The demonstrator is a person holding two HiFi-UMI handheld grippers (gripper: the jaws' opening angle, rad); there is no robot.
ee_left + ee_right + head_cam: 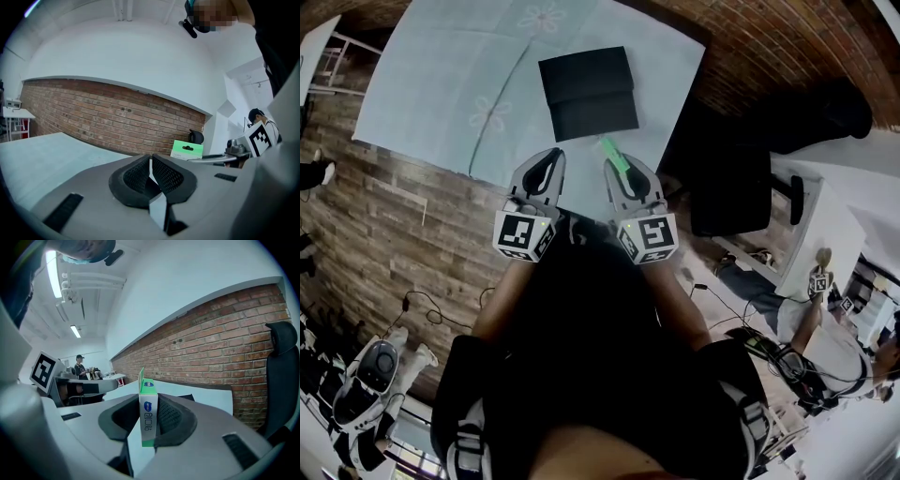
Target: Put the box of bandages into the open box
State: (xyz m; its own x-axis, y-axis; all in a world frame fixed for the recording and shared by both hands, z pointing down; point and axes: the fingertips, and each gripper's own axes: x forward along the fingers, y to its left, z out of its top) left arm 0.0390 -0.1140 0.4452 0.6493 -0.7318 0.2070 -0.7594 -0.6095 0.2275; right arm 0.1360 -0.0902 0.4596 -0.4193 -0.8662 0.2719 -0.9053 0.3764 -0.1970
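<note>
A brick wall runs behind a counter draped in a pale cloth with faint flower prints. In my head view, wood planks cover the floor at 9 o'clock. On the cloth, at 12 o'clock from both claws, lies the black open box. My right claw stands partly open and is clamped on the box of bandages. It is a thin green-and-white carton standing on edge between the pads, its green top poking above the jaws. From the head view the carton sticks out ahead of the claw toward 12 o'clock. There it is over the cloth close to its near edge, short of the black box and apart from it. My left claw is closed, its pads meeting with nothing between them. It sits just beside the right one, at its 9 o'clock. A black office chair stands at 3 o'clock, off the counter.
</note>
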